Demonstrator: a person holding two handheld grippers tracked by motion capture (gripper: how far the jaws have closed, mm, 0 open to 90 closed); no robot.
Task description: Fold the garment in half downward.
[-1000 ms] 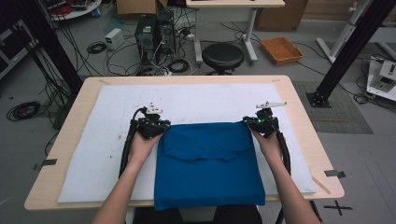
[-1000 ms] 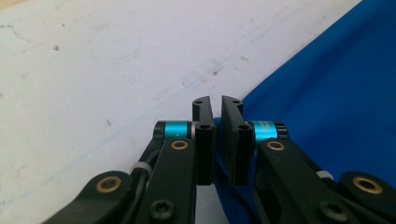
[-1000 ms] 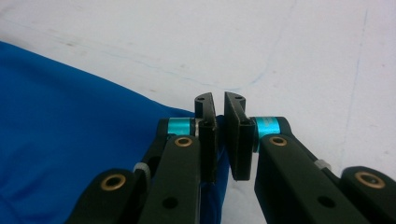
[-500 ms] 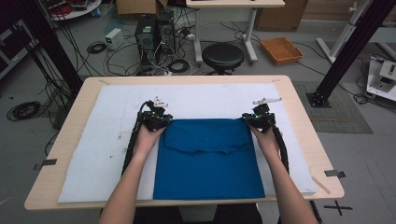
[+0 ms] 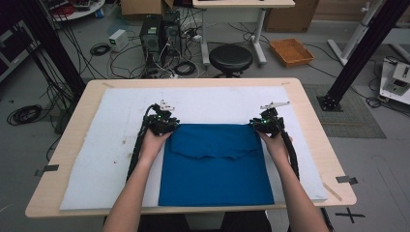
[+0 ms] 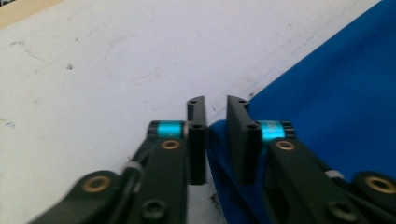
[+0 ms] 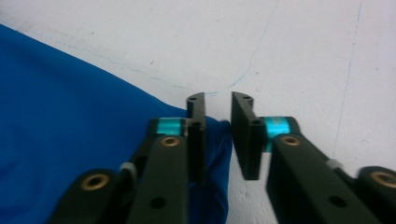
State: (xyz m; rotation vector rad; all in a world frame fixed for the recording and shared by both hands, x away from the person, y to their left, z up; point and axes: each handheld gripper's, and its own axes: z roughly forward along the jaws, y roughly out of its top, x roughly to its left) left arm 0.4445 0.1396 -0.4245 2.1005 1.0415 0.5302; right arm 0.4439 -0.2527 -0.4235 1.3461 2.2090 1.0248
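Cloth (image 6: 327, 107) corner runs under the left gripper (image 6: 215, 105); cloth continues past the frame's right edge.

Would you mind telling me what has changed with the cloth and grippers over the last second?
Both grippers, left and right, carried the blue cloth's far corners farther up the table, pulling it flatter and straighter. Their jaws now stand slightly apart around the corners. The white mat stayed put.

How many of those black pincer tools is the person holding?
2. The left gripper sits at the blue cloth's far left corner, the right gripper at its far right corner, one in each hand.
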